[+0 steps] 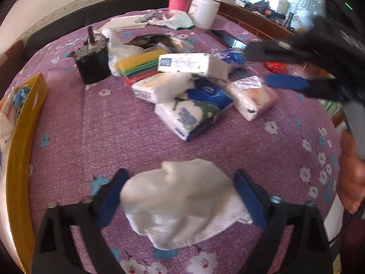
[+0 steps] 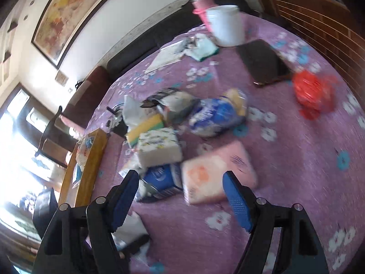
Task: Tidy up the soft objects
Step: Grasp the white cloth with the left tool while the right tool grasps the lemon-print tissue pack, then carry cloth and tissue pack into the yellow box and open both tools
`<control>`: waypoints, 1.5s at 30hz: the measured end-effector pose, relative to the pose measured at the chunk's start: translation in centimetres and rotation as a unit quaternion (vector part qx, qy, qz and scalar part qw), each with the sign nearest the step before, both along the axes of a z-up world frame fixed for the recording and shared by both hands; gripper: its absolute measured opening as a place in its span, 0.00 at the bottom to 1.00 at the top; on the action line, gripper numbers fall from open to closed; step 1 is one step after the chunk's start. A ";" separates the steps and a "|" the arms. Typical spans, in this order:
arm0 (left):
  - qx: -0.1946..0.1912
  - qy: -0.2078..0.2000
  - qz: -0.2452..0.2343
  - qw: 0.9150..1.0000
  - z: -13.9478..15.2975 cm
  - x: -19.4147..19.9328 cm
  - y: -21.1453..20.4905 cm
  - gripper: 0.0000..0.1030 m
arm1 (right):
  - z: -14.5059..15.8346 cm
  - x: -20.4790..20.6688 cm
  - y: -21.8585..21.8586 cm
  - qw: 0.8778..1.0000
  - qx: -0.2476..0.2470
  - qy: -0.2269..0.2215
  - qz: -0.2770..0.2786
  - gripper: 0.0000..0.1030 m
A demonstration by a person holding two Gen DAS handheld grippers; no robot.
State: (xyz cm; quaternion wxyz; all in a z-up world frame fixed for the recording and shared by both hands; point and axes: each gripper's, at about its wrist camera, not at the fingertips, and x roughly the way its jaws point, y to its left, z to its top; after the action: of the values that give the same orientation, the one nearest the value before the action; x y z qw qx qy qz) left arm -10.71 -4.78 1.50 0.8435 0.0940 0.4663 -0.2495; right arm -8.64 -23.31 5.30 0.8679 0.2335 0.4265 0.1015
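Soft items on table (image 1: 91,123).
Left gripper (image 1: 180,185) fingers clamp white cloth (image 1: 180,203); right gripper (image 2: 180,182) fingers open above pink pack (image 2: 216,173).

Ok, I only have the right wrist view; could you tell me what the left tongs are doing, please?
Observer: The left tongs grip a white cloth, which fills the gap from pad to pad.
Operator: Thank you. What is the dark thing behind the yellow sponge?
Observer: A black pot, with a dark handle standing up in it.
Operator: And is anything under that sponge?
Observer: Yes, the sponge tops a stack with green and red layers beneath it.
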 end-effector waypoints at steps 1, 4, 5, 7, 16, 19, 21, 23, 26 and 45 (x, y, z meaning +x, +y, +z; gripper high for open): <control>0.007 -0.006 -0.006 1.000 0.2 -0.2 0.0 0.48 | 0.1 0.8 0.3 1.000 -0.006 0.002 0.005 0.78; -0.016 0.014 -0.012 1.000 0.5 -0.2 0.7 0.28 | 0.3 3.4 1.5 1.000 -0.013 0.013 0.023 0.79; -0.018 0.015 -0.010 1.000 0.5 -0.3 1.0 0.28 | 0.2 4.4 1.9 0.999 -0.015 0.019 0.029 0.79; -0.025 0.016 -0.007 1.000 0.6 -0.4 1.5 0.27 | -0.1 5.8 2.6 0.998 -0.021 0.030 0.044 0.79; -0.068 0.002 0.012 0.998 3.0 -1.0 4.2 0.25 | -2.1 8.7 4.4 0.994 -0.046 0.077 0.058 0.79; -0.079 0.000 0.024 0.997 3.5 -1.0 5.3 0.25 | -1.8 8.4 4.8 0.994 -0.055 0.072 0.063 0.56; -0.088 0.000 0.031 0.996 3.8 -0.9 6.1 0.25 | -1.5 7.9 4.9 0.994 -0.063 0.065 0.064 0.55; -0.096 -0.004 0.041 0.995 4.3 -0.9 6.9 0.25 | -0.8 7.1 5.1 0.994 -0.071 0.054 0.062 0.55; -0.108 -0.017 0.057 0.992 5.5 -1.1 9.0 0.25 | 0.8 5.8 4.9 0.995 -0.072 0.032 0.052 0.55; -0.074 -0.050 0.262 0.961 7.6 2.7 28.7 0.25 | 5.3 4.2 19.4 0.981 -0.059 -0.020 0.186 0.55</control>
State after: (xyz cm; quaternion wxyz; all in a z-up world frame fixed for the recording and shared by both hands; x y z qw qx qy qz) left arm -7.98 23.95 9.13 0.9063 -0.0816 0.4117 -0.0489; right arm -4.39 -3.94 10.56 0.8542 0.0962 0.4506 0.2407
